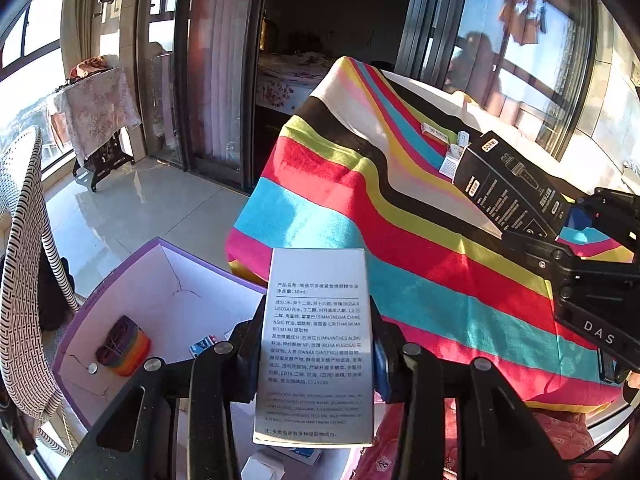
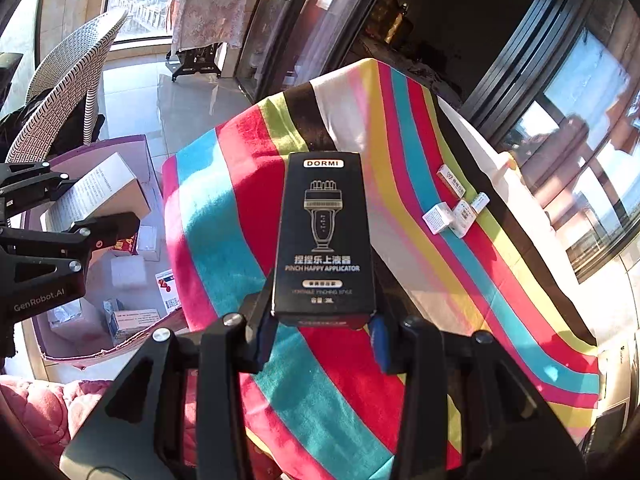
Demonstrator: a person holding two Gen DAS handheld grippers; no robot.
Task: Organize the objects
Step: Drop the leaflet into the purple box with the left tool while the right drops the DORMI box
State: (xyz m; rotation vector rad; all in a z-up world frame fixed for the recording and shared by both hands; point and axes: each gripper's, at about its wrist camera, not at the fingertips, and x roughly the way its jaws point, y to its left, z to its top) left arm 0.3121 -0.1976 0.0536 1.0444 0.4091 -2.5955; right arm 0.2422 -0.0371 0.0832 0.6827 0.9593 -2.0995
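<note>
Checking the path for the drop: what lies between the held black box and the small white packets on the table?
Only bare striped cloth lies between the black box and the white packets, in the right wrist view.

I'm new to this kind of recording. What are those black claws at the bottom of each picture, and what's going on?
They are two hand-held grippers, each carrying its own camera that looks along its fingers. The left gripper is shut on a white box of printed text, above an open purple carton on the floor. The right gripper is shut on a black DORMI box. A striped towel covers the surface, with a few small white packets on it.
</note>
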